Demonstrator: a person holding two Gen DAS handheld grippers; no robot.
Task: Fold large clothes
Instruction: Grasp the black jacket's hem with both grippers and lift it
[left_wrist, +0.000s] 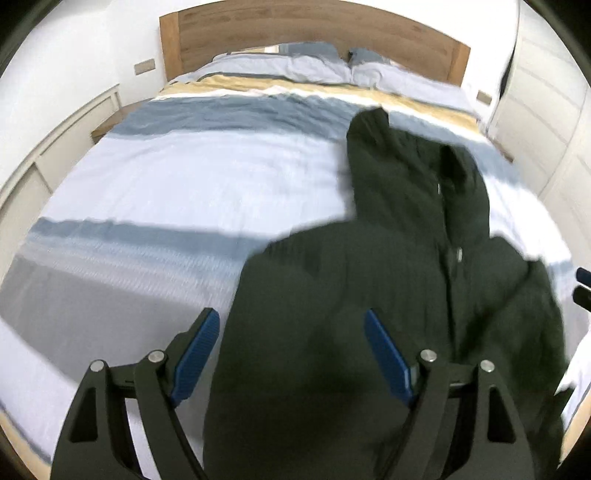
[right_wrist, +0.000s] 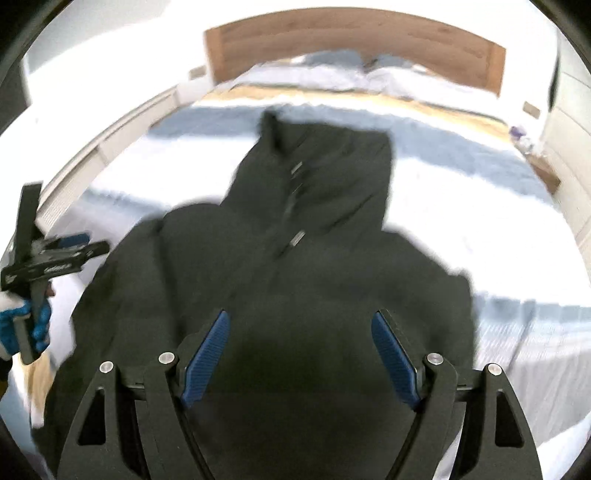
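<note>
A large dark green hooded jacket (left_wrist: 388, 258) lies spread on the bed, hood toward the headboard, zipper side up. It also fills the middle of the right wrist view (right_wrist: 295, 258). My left gripper (left_wrist: 291, 321) is open and empty, hovering over the jacket's lower left part. My right gripper (right_wrist: 299, 321) is open and empty above the jacket's lower middle. The left gripper also shows at the left edge of the right wrist view (right_wrist: 55, 254), held in a blue-gloved hand. Both views are motion blurred.
The bed (left_wrist: 184, 177) has a white, blue-grey and tan striped cover, pillows (left_wrist: 295, 66) and a wooden headboard (left_wrist: 295, 29). White cabinets (left_wrist: 546, 122) stand at the right, a low white unit (left_wrist: 55, 147) at the left.
</note>
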